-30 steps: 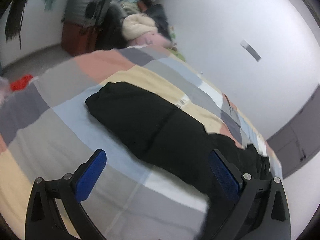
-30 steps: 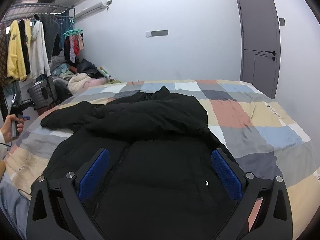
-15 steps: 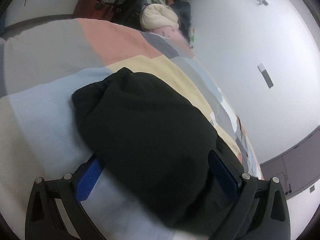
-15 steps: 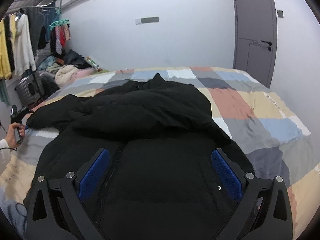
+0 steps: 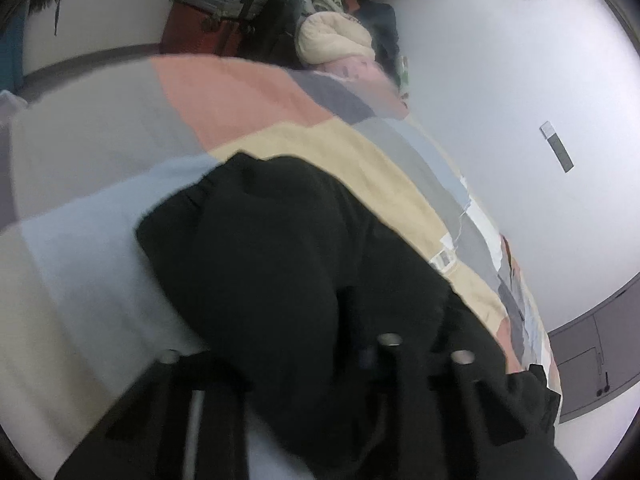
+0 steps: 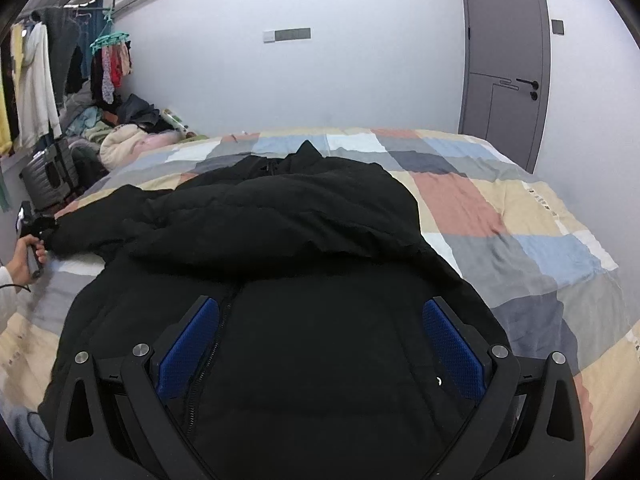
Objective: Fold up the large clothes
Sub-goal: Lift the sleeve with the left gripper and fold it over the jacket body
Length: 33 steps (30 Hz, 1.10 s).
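A large black padded jacket (image 6: 304,272) lies spread on a bed with a patchwork cover (image 6: 520,224). Its left sleeve (image 5: 256,256) stretches toward the bed's left edge. In the left wrist view, my left gripper (image 5: 288,356) has its jaws drawn in around the sleeve's cuff end; the blue pads are hidden in the black cloth. It also shows small at the sleeve's end in the right wrist view (image 6: 40,228). My right gripper (image 6: 320,348) is open and empty, hovering over the jacket's lower front with the zip (image 6: 208,356) by its left finger.
A grey suitcase (image 6: 48,176) and a pile of clothes (image 6: 124,140) stand on the floor left of the bed. Clothes hang on a rack (image 6: 36,80) at the far left. A grey door (image 6: 504,60) is at the back right.
My left gripper moved in onto the sleeve end and its jaws closed from wide open onto the cloth. My right gripper stayed open over the jacket, drifting slightly.
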{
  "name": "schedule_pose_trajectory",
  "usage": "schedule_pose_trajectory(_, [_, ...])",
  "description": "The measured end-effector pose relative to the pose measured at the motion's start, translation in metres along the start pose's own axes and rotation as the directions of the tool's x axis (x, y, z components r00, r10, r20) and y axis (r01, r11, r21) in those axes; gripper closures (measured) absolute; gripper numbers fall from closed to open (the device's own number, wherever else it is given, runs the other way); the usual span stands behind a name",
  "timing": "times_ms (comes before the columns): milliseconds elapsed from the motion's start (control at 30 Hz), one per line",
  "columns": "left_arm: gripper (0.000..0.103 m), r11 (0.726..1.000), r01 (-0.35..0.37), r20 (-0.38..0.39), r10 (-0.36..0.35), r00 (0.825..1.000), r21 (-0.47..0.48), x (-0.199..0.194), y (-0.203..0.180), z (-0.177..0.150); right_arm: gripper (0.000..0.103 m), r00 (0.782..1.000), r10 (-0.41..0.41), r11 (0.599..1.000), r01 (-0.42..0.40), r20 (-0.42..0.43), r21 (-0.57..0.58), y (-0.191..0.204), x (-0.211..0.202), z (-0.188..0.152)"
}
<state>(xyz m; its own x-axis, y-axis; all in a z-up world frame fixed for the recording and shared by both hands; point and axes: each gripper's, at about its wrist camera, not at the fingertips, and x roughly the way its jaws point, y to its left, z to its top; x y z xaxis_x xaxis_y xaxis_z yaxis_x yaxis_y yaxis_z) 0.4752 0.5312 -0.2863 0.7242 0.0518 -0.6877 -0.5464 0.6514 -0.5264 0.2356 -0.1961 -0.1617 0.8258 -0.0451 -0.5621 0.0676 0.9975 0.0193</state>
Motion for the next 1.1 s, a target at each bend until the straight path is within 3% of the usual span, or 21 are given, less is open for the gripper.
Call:
schedule_pose_trajectory(167, [0.095, 0.995, -0.100, 0.054, 0.099, 0.994, 0.027, -0.052, -0.016, 0.010, 0.000, 1.000, 0.015, 1.000, -0.015, 0.015, 0.000, 0.001, -0.011, 0.000])
schedule_pose_trajectory(367, [0.098, 0.991, -0.130, 0.094, 0.128, 0.987, 0.021, -0.117, -0.030, 0.016, 0.000, 0.999, 0.046, 0.999, -0.046, -0.006, 0.002, -0.001, -0.020, -0.001])
schedule_pose_trajectory(700, [0.100, 0.979, -0.109, 0.172, 0.079, 0.982, 0.170, -0.216, -0.101, 0.007, 0.000, 0.996, 0.080, 0.997, -0.080, 0.027, 0.012, -0.012, -0.046, -0.009])
schedule_pose_trajectory(1100, [0.100, 0.918, -0.059, 0.236, -0.038, 0.971, 0.392, -0.310, -0.242, -0.037, 0.000, 0.993, 0.088, 0.995, -0.092, 0.077, 0.039, -0.035, -0.062, -0.010])
